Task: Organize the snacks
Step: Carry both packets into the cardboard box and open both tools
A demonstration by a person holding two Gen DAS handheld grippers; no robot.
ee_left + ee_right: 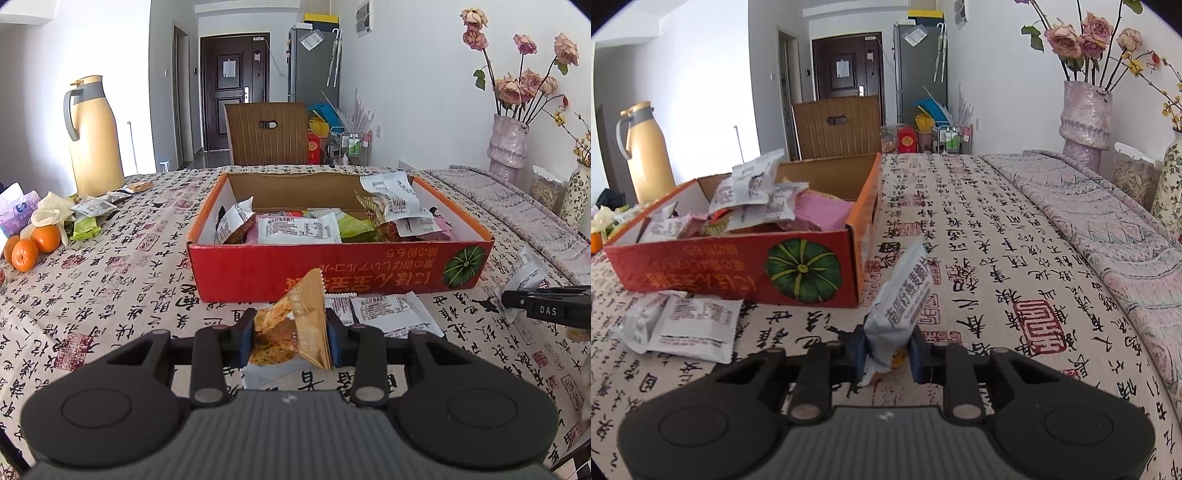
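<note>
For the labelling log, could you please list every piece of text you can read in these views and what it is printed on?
"DAS": on the right gripper, seen from the left wrist.
"南瓜籽燕麦脆片": white packet held in the right gripper.
Red box: large upside-down print, not legible.
Tablecloth: calligraphy and red seals, not reliably readable.
White packets on the tablecloth: print too small.

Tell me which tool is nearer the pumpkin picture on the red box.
Right. The right tool, shut on a white packet, sits just off the pumpkin picture corner. The left tool, gripping an orange packet, faces the box front's middle.
</note>
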